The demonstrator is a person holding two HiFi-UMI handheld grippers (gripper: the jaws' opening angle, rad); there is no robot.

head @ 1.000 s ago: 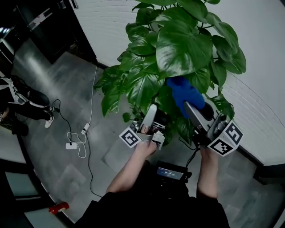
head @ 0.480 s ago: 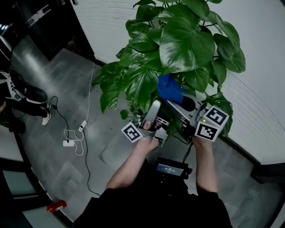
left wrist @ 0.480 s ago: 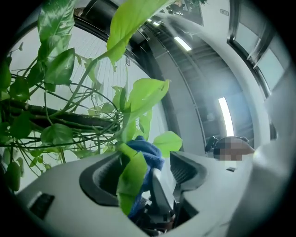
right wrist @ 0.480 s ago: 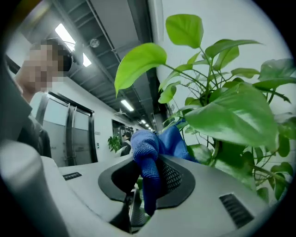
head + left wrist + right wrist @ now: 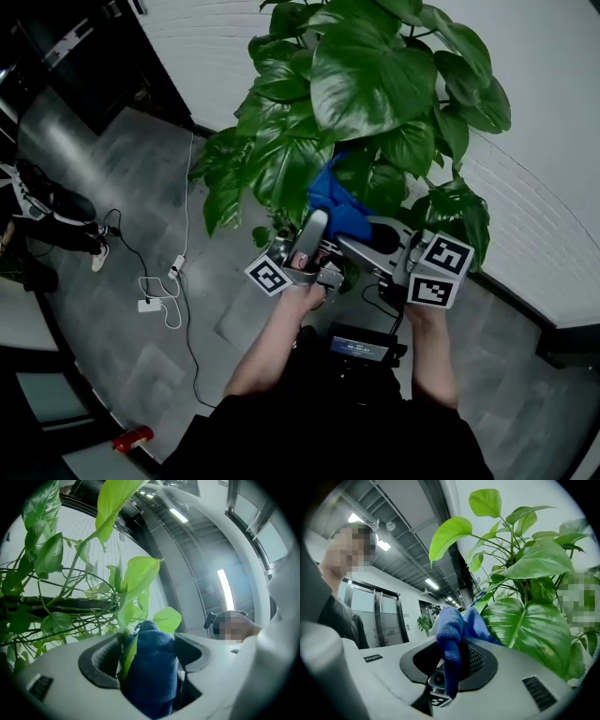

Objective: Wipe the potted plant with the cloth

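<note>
Left gripper view: left gripper (image 5: 147, 649) has its jaws partly apart; they have just been opening. Between them sit the blue cloth (image 5: 151, 667) and one thin leaf (image 5: 127, 654). The leaf lies flat against the left-hand pad, with the cloth bulked up just right of it. A dark gap shows between cloth and right-hand pad, so the pads aren't pressing.

Right gripper (image 5: 451, 660) is clamped on the cloth. A fold hangs below its jaws and the rest bunches up above them, touching a big leaf (image 5: 529, 630) just to its right.

Head view: the potted plant (image 5: 375, 84) is up and ahead of both grippers. The cloth sits at the lower foliage, right between the two gripper tips. Both grippers are equally near it, and the left one points steeply up into the leaves.

Key relation, as a judgement: the leaf's long axis runs roughly along the left jaws, out toward the stems. Any wipe stroke probably slides outward along it, with the cloth kept on the leaf's right face.

Hard to tell:
- The pot is hidden under foliage and grippers.
- The leaf's base is cut off behind the jaw.
- How much cloth spans between the grippers is unclear.
- Cloth-to-leaf contact is hidden inside the jaws.
</note>
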